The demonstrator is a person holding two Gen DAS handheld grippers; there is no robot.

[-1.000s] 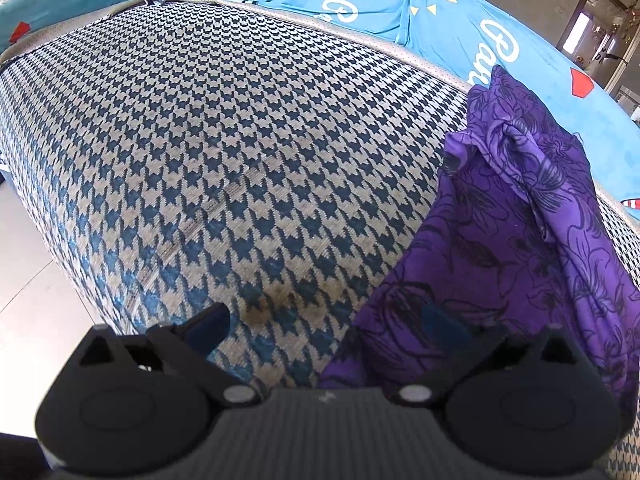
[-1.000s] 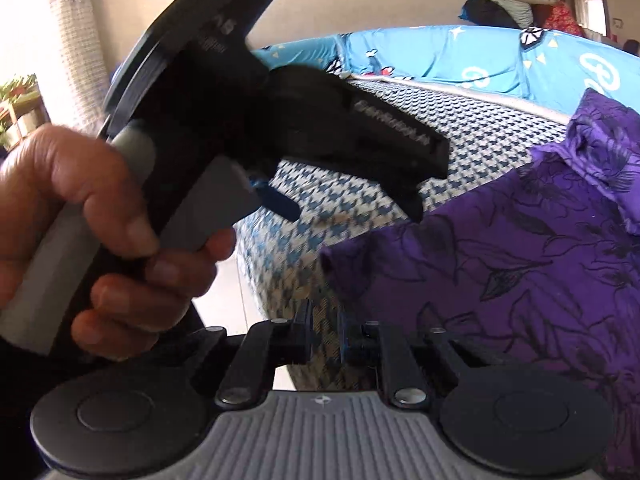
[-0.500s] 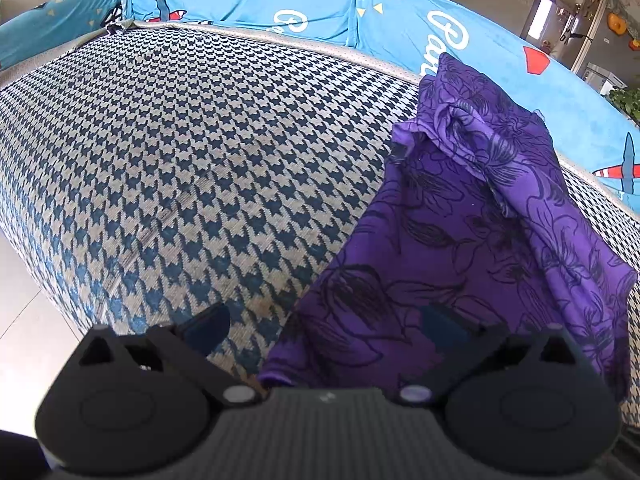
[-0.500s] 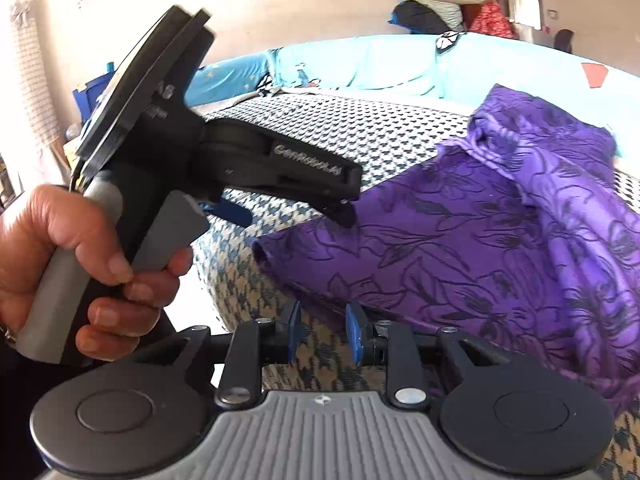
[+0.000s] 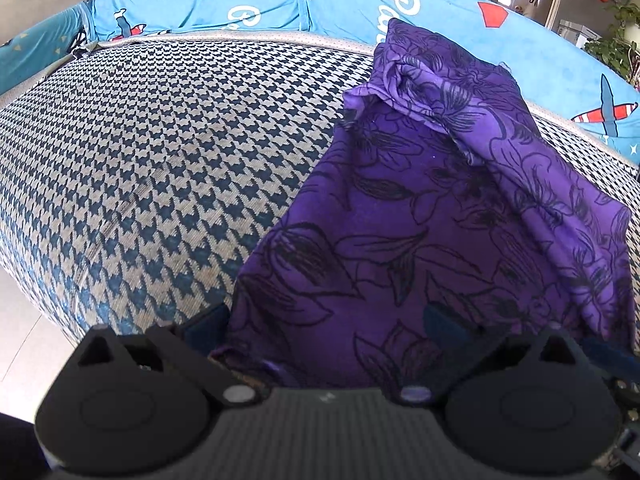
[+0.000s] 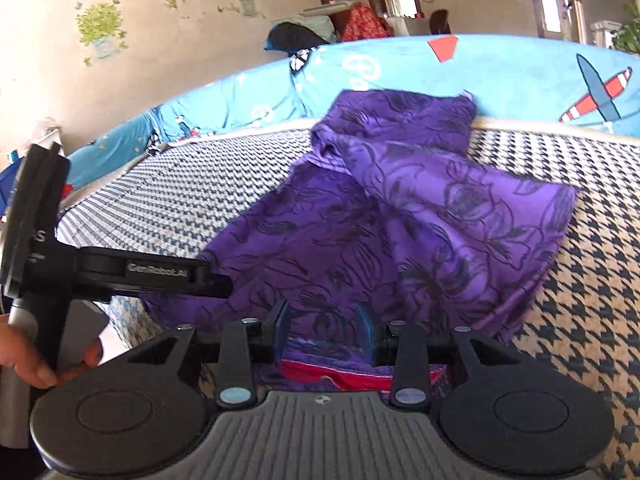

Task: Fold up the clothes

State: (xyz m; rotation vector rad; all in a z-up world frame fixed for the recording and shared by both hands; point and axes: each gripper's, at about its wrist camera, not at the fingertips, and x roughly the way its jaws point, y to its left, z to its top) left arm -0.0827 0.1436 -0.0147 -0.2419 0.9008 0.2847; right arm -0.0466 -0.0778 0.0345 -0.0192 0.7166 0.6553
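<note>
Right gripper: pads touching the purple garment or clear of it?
Cannot tell. In the right wrist view the right gripper has its jaws opening, with purple garment showing in the gap, but neither contact nor clearance shows plainly.

The purple cloth garment with black flower outlines (image 5: 420, 240) looks thin and smooth with a faint sheen, creased along its folds. The houndstooth woven seat cushion (image 5: 160, 152) at nine o'clock of it is coarse, ribbed and matt. The bright blue printed sofa cover (image 5: 280, 4) at twelve o'clock looks soft and velvety. The black plastic left gripper (image 5: 326, 324) is matt, with a ridged grey body and shiny metal rivets.
</note>
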